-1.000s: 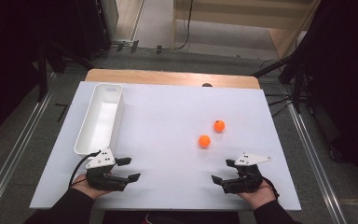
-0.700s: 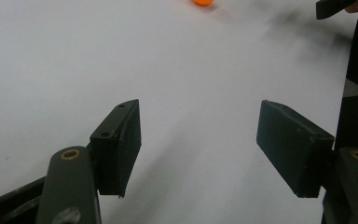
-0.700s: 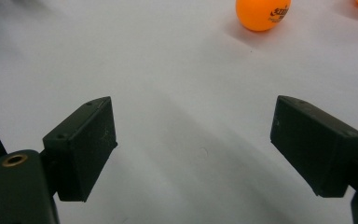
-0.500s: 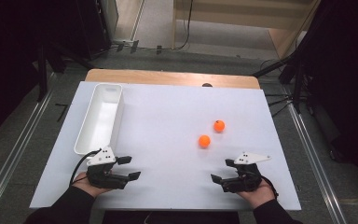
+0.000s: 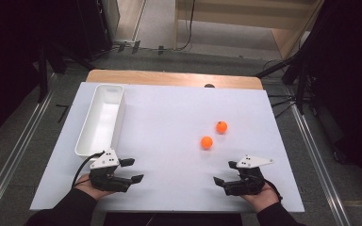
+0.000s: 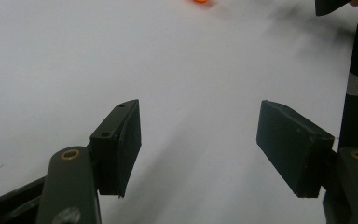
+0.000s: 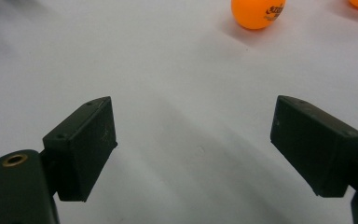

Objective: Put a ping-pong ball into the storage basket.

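Both grippers, left [image 5: 131, 170] and right [image 5: 224, 172], rest open and empty; 2 orange balls [image 5: 207, 142] lie near the right.

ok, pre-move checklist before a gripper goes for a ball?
1. Right gripper jaws open, nothing between them: ok.
2. Left gripper jaws open, nothing between them: ok.
3. Near orange ball lies free on the white table, apart from the far orange ball: ok.
4. Path from the right gripper to the near orange ball is bare table: ok.
5. White tray upright at the table's left side, with nothing seen in it: ok.
6. Near orange ball centred between the right gripper's jaws in the right gripper view: not ok, it sits off to the right.
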The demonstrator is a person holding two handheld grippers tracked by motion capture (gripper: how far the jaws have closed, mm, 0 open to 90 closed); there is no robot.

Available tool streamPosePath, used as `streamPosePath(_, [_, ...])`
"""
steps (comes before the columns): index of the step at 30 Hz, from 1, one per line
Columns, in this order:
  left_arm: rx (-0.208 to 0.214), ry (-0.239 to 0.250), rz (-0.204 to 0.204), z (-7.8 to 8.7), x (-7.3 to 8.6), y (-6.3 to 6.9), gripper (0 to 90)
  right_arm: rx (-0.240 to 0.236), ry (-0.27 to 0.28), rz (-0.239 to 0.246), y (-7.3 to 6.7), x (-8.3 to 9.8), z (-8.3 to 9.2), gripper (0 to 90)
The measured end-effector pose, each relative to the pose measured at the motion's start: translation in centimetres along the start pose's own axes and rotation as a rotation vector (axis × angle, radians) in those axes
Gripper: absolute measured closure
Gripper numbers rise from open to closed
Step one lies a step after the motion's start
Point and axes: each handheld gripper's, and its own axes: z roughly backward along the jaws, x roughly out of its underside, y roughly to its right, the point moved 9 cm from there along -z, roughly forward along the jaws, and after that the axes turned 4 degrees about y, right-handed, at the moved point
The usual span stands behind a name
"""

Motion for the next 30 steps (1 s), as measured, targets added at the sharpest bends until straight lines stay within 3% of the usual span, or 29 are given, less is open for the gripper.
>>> streamPosePath(8, [-0.022, -0.005, -0.031, -0.3, -0.1, 0.2, 31.4, 0.0, -0.014, -0.007, 0.2, 0.2, 0.1, 12.8])
streamPosePath(13, [-0.003, -0.006, -0.023, -0.7, -0.7, 0.8, 31.4, -0.002, -0.018, -0.001, 0.1, 0.2, 0.0, 12.8])
streamPosePath(18, [0.01, -0.009, -0.045, -1.3, -1.4, 1.6, 31.4, -0.009, -0.018, 0.005, 0.1, 0.3, 0.0, 12.8])
streamPosePath(30, [0.035, 0.019, -0.002, -2.4, -2.9, 2.3, 27.6, 0.014, -0.018, -0.011, 0.9, 0.3, 0.2, 12.7])
